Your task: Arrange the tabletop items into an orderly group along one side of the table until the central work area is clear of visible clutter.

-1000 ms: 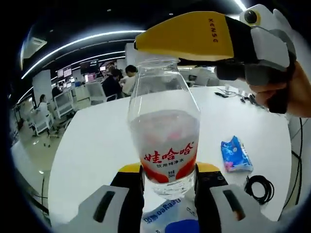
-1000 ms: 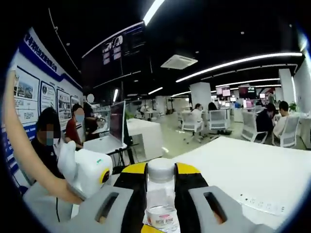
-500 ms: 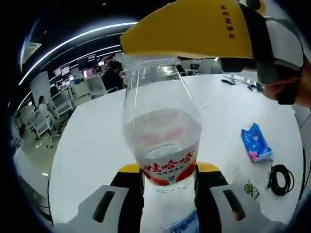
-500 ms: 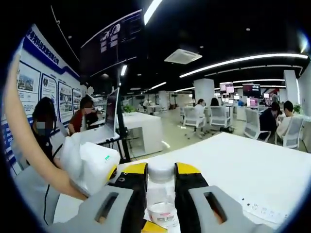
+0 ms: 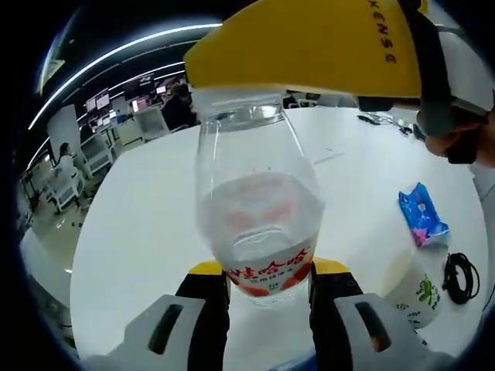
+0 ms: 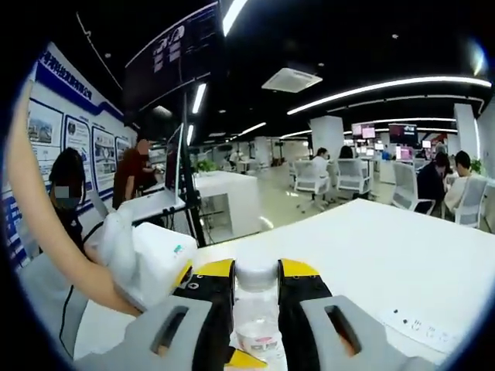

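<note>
The left gripper [image 5: 267,282] pinches the water bottle [image 5: 259,209] at its base above the table [image 5: 139,232]; the right gripper [image 6: 256,286] clamps its cap [image 6: 256,272] (probably tightening). Next: set it at the table's side.

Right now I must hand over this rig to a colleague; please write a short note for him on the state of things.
Left claw: shut on the water bottle, at its base, lifted above the white table.
Right claw: shut on the same bottle's cap.
On the table: blue packet, black cable, small white bottle.
Done: bottle picked up.
Left: set it at one side, then group the other items there.
</note>
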`<state>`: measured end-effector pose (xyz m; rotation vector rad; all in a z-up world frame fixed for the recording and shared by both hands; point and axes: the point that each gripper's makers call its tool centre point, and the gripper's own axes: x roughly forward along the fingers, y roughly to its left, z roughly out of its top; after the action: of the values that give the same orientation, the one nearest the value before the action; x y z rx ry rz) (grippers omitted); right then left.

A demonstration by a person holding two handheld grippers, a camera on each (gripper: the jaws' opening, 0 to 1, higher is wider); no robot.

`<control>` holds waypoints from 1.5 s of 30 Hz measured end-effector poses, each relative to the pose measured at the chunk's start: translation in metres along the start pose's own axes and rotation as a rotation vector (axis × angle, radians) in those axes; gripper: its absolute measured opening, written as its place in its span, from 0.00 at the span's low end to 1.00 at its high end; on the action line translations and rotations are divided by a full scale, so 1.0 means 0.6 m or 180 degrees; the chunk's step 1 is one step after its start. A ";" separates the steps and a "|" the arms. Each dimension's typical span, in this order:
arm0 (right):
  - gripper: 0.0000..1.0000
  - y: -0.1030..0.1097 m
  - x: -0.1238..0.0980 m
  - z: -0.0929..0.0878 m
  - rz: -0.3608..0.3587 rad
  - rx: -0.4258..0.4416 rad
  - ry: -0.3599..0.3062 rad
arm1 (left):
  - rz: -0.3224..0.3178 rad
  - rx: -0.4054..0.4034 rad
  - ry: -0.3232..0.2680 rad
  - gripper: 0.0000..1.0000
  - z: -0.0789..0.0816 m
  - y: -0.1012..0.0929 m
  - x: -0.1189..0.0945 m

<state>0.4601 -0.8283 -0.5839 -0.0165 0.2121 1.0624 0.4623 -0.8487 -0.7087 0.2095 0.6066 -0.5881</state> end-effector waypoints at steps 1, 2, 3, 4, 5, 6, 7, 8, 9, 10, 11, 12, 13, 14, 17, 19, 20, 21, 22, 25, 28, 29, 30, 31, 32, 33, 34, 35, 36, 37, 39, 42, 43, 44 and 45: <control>0.17 0.001 0.001 -0.002 0.0006 0.0001 0.0012 | -0.0005 -0.0005 0.0003 0.35 -0.003 0.001 0.001; 0.17 0.003 0.003 -0.005 0.0015 -0.0001 0.0022 | -0.0016 -0.0023 0.0001 0.35 -0.007 0.000 0.002; 0.17 0.006 0.004 -0.009 0.0034 -0.0014 0.0041 | -0.0020 -0.0032 0.0000 0.35 -0.010 0.000 0.003; 0.17 0.009 0.004 -0.013 0.0048 -0.0025 0.0061 | -0.0018 -0.0029 0.0017 0.35 -0.016 -0.001 0.005; 0.17 0.010 0.004 -0.017 0.0064 -0.0029 0.0082 | -0.0006 -0.0004 0.0048 0.35 -0.021 -0.001 0.006; 0.17 0.012 0.002 -0.023 0.0079 -0.0003 0.0098 | 0.0027 0.0036 0.0098 0.35 -0.028 0.001 0.006; 0.17 0.011 0.000 -0.018 0.0073 0.0016 0.0019 | 0.0046 0.0047 -0.0044 0.35 -0.017 0.004 0.008; 0.17 0.009 0.000 -0.023 0.0069 0.0042 0.0038 | 0.0044 0.0042 0.0042 0.35 -0.023 0.004 0.006; 0.17 0.009 -0.001 -0.022 0.0063 0.0040 0.0004 | 0.0043 0.0059 0.0018 0.35 -0.020 0.003 0.005; 0.17 0.009 -0.002 -0.022 0.0061 0.0042 -0.0005 | 0.0039 0.0050 0.0019 0.35 -0.021 0.003 0.005; 0.17 0.007 -0.002 -0.021 0.0053 0.0072 -0.0024 | 0.0040 0.0055 0.0009 0.35 -0.021 0.003 0.006; 0.17 0.006 -0.001 -0.021 0.0053 0.0079 -0.0027 | 0.0043 0.0058 0.0002 0.35 -0.021 0.003 0.006; 0.17 0.004 0.000 -0.021 0.0053 0.0077 -0.0028 | 0.0055 0.0042 -0.0002 0.35 -0.021 0.004 0.007; 0.17 0.003 0.000 -0.022 0.0060 0.0079 -0.0026 | 0.0066 0.0035 -0.0002 0.35 -0.021 0.004 0.007; 0.17 0.005 -0.001 -0.023 0.0109 0.0041 -0.0019 | 0.0091 0.0033 -0.0025 0.35 -0.021 0.005 0.006; 0.17 0.004 -0.008 -0.026 0.0103 0.0028 -0.0036 | 0.0103 0.0092 -0.0009 0.36 -0.022 0.002 0.005; 0.17 0.005 -0.013 -0.027 0.0089 0.0064 -0.0076 | 0.0120 0.0114 -0.0006 0.36 -0.023 0.000 0.004; 0.17 0.006 -0.015 -0.027 0.0085 0.0058 -0.0107 | 0.0127 0.0126 -0.0029 0.36 -0.023 -0.002 0.005; 0.17 0.008 -0.017 -0.027 0.0074 0.0045 -0.0122 | 0.0125 0.0104 -0.0041 0.36 -0.024 -0.003 0.005; 0.17 0.009 -0.014 -0.026 0.0082 0.0082 -0.0127 | 0.0194 0.0042 -0.0109 0.36 -0.023 -0.003 0.002; 0.17 0.007 -0.014 -0.026 0.0093 0.0100 -0.0156 | 0.0215 0.0013 -0.0107 0.36 -0.023 -0.003 0.002; 0.17 0.008 -0.014 -0.026 0.0094 0.0091 -0.0152 | 0.0213 0.0008 -0.0107 0.36 -0.023 -0.003 0.002; 0.17 0.008 -0.014 -0.026 0.0093 0.0086 -0.0147 | 0.0209 0.0002 -0.0108 0.36 -0.023 -0.002 0.003; 0.17 0.007 -0.013 -0.026 0.0091 0.0075 -0.0139 | 0.0199 -0.0011 -0.0113 0.36 -0.022 -0.002 0.003; 0.17 0.007 -0.013 -0.025 0.0089 0.0069 -0.0137 | 0.0190 -0.0026 -0.0117 0.36 -0.022 -0.001 0.003; 0.17 0.006 -0.012 -0.025 0.0090 0.0084 -0.0140 | 0.0176 -0.0056 -0.0118 0.36 -0.021 0.000 0.003; 0.17 0.006 -0.012 -0.025 0.0089 0.0090 -0.0143 | 0.0165 -0.0086 -0.0119 0.36 -0.020 0.000 0.003; 0.17 0.006 -0.011 -0.025 0.0088 0.0070 -0.0150 | 0.0146 -0.0140 -0.0118 0.36 -0.019 0.000 0.003; 0.17 0.007 -0.011 -0.025 0.0092 0.0072 -0.0152 | 0.0136 -0.0171 -0.0115 0.36 -0.019 0.000 0.002; 0.17 0.008 -0.010 -0.024 0.0094 0.0066 -0.0153 | 0.0135 -0.0161 -0.0113 0.36 -0.020 0.000 0.001; 0.18 0.010 -0.009 -0.024 0.0090 0.0102 -0.0154 | 0.0135 -0.0161 -0.0107 0.36 -0.021 0.000 0.001; 0.19 0.013 -0.007 -0.021 0.0087 0.0139 -0.0130 | 0.0105 -0.0282 -0.0123 0.37 -0.022 0.000 -0.004; 0.25 0.012 -0.006 -0.012 0.0054 0.0170 -0.0219 | 0.0086 -0.0304 -0.0132 0.37 -0.022 -0.001 -0.005; 0.38 0.009 -0.005 -0.004 0.0001 0.0182 -0.0290 | 0.0028 -0.0439 -0.0183 0.39 -0.018 -0.006 -0.007; 0.47 0.006 -0.004 0.005 -0.0045 0.0246 -0.0382 | 0.0006 -0.0488 -0.0206 0.40 -0.016 -0.006 -0.009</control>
<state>0.4564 -0.8285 -0.5799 0.1149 0.1440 1.0368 0.4520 -0.8460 -0.7131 0.0468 0.5858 -0.5420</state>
